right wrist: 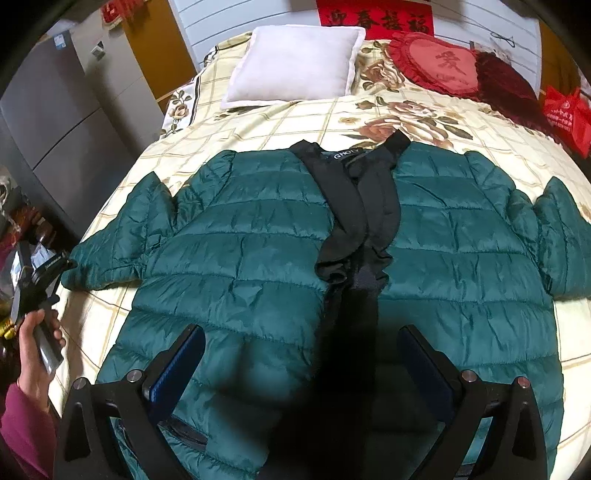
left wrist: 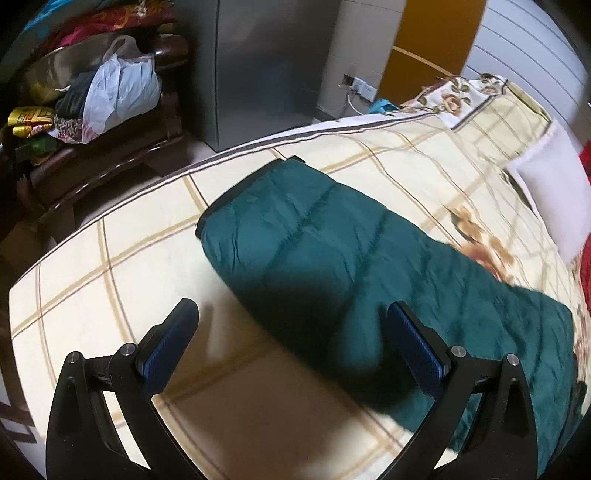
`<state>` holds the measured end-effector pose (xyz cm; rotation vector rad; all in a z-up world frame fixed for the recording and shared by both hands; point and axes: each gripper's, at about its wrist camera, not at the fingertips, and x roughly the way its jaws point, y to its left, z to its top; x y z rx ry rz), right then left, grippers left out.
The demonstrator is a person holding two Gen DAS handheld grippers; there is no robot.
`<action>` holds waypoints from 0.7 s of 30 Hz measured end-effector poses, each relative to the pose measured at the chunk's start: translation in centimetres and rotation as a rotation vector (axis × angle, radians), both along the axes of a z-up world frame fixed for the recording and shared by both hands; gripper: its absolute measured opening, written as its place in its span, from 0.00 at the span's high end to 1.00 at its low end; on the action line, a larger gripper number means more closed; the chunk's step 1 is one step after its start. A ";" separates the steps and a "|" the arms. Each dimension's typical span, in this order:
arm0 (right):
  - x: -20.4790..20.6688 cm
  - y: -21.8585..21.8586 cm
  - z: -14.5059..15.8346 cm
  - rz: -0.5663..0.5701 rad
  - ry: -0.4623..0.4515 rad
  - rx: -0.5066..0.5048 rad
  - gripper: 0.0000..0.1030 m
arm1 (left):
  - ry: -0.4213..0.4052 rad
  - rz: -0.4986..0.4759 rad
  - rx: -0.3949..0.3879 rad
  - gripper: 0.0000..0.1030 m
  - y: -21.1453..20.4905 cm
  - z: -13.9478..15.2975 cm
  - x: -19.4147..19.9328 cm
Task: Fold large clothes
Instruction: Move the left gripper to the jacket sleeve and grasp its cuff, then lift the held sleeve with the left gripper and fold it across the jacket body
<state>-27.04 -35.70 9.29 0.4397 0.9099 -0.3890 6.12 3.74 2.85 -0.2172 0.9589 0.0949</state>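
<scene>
A bedroom, with a bed (right wrist: 258, 122) under a cream checked cover with printed roses. At the head, a white pillow (right wrist: 295, 62) and beside it a red heart-shaped cushion (right wrist: 439, 66); above them on the wall, a red banner (right wrist: 375, 16) with gold characters. To one side, a grey cabinet (right wrist: 55, 122). In the left wrist view, beyond the bed's edge, a dark wooden chair (left wrist: 122, 147) piled with clothes and a white plastic bag (left wrist: 118, 92).

Spread flat on the cover, front side up — a dark green padded jacket (right wrist: 258, 240), collar toward the pillow, hem toward the camera. Front open down the middle, with the black lining (right wrist: 354, 199) showing along the gap. Both sleeves stretched outward, one to each side of the body. In the left wrist view, only one sleeve (left wrist: 295, 221) and part of the body in sight, cuff near the edge of the bed.

Right gripper (right wrist: 301, 360) above the lower front of the jacket, jaws spread wide, nothing between them, blue pads facing each other. Left gripper (left wrist: 291, 332) above the cover next to the sleeve, also spread wide and empty — one finger over bare cover, the other over green fabric. Contact with the cloth not clear for either one.

At the left margin of the right wrist view, a hand (right wrist: 35, 343) around the left gripper's handle, with a pink sleeve (right wrist: 22, 435) at the wrist.
</scene>
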 end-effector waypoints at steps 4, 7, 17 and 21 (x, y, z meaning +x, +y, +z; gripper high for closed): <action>0.4 -0.3 -0.2 -0.001 0.017 -0.014 0.00 | 0.008 0.007 0.037 0.01 -0.1 -0.6 1.2; 0.6 -0.5 -0.6 -0.010 0.018 0.005 0.00 | 0.018 0.007 0.027 0.01 0.1 -1.1 1.9; 0.6 -0.3 -1.4 0.000 0.042 0.016 0.00 | -0.009 0.013 -0.028 0.12 0.3 -1.6 2.8; 0.6 -0.2 -1.3 -0.001 0.040 0.013 0.00 | -0.033 -0.012 -0.005 0.41 -0.1 -1.4 2.9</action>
